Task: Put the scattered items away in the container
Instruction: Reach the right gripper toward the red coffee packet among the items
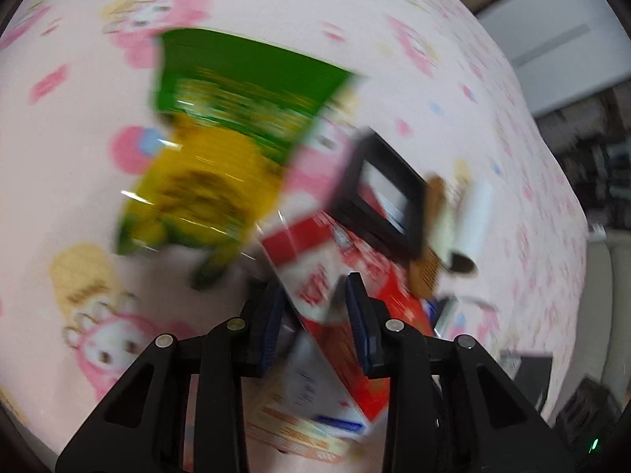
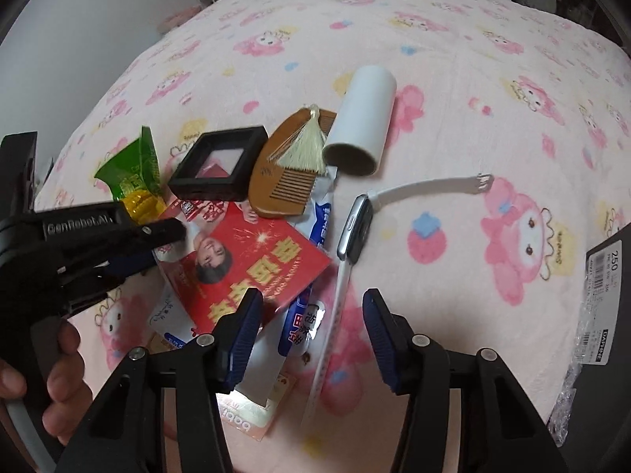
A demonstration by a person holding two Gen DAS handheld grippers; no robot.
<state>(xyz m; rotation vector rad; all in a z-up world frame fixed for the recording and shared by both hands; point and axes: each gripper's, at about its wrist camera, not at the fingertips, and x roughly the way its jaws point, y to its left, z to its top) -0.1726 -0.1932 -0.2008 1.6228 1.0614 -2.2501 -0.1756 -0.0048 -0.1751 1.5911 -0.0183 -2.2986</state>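
The left hand-held gripper has its blue pads either side of the upper corner of the red packet. Motion blur hides whether they pinch it, so I cannot tell. The right hand-held gripper hangs with its jaws apart and nothing between them, over the white watch strap.

The clutter lies in one overlapping heap on the pink blanket. The black frame and the wooden comb rest on the packet's far edge. The green snack bag is left of the frame and the white roll beyond the comb. A dark box at the right edge may be the container; its opening is out of view.

Lifting the packet could tip the frame and comb off, or set the roll rolling. A corner-only grip on slick film may slip.
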